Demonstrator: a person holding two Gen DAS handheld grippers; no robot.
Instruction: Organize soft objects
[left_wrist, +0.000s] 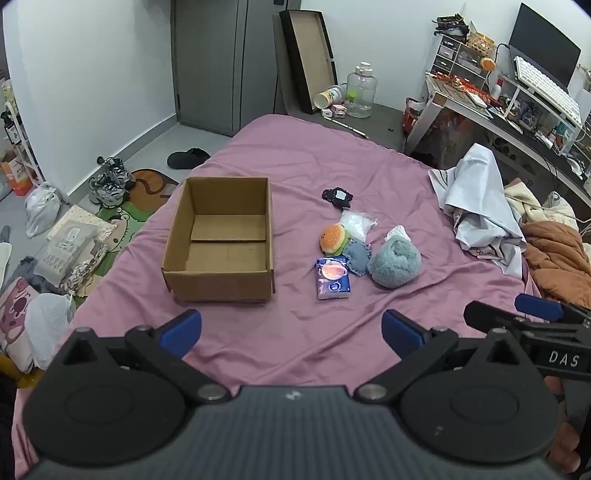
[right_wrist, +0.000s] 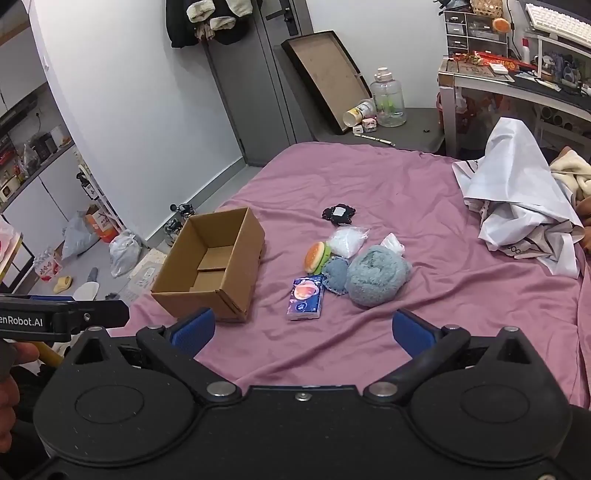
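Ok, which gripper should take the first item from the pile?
Probably the right gripper: open, empty, and the tissue pack lies just ahead of its fingers. The left gripper, also open, sits closer to the cardboard box, with the pile off to its right.

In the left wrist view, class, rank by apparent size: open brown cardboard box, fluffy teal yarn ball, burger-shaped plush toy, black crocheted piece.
1. Open brown cardboard box
2. Fluffy teal yarn ball
3. Burger-shaped plush toy and black crocheted piece: too alike to rank.
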